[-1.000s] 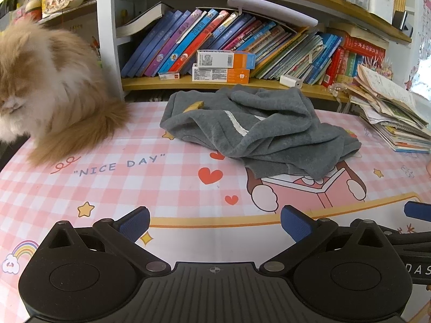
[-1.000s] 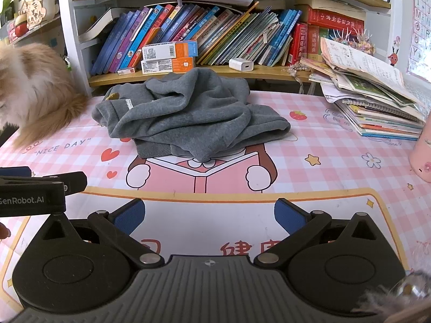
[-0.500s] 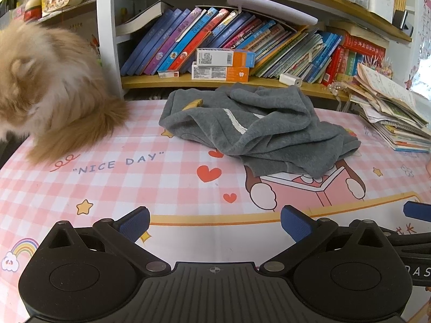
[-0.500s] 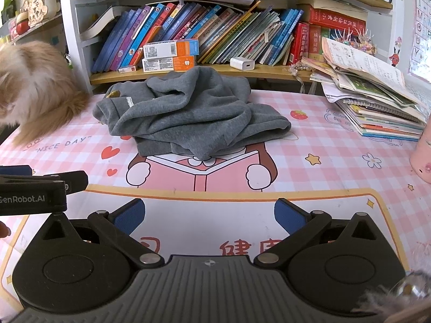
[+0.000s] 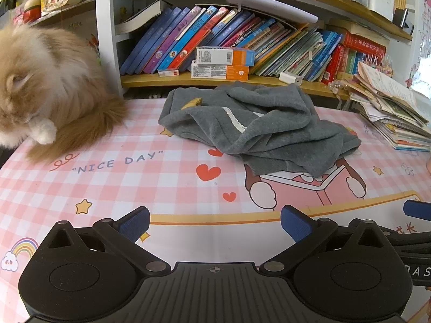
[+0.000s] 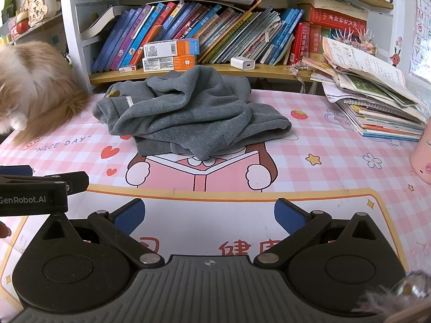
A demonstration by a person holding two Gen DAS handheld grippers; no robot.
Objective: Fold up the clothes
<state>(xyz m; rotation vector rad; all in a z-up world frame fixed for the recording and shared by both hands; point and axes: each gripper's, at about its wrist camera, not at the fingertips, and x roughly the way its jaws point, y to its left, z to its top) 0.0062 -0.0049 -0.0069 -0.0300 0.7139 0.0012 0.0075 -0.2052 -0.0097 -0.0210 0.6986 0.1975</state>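
A grey sweatshirt (image 5: 264,126) lies crumpled in a heap on the pink checked table mat (image 5: 161,183), at the far middle near the bookshelf. It also shows in the right wrist view (image 6: 188,115). My left gripper (image 5: 214,223) is open and empty, low over the mat well in front of the garment. My right gripper (image 6: 209,215) is open and empty too, in front of the heap. The left gripper's side shows at the left of the right wrist view (image 6: 35,191).
A fluffy ginger cat (image 5: 45,94) sits at the mat's far left corner. A bookshelf (image 5: 242,51) runs behind the table. A stack of books and papers (image 6: 377,102) lies at the right. A pink cup (image 6: 423,156) stands at the right edge.
The cat has turned and lowered its head, with a white paw now showing. Both grippers have crept slightly forward and stay open. The sweatshirt has not moved.
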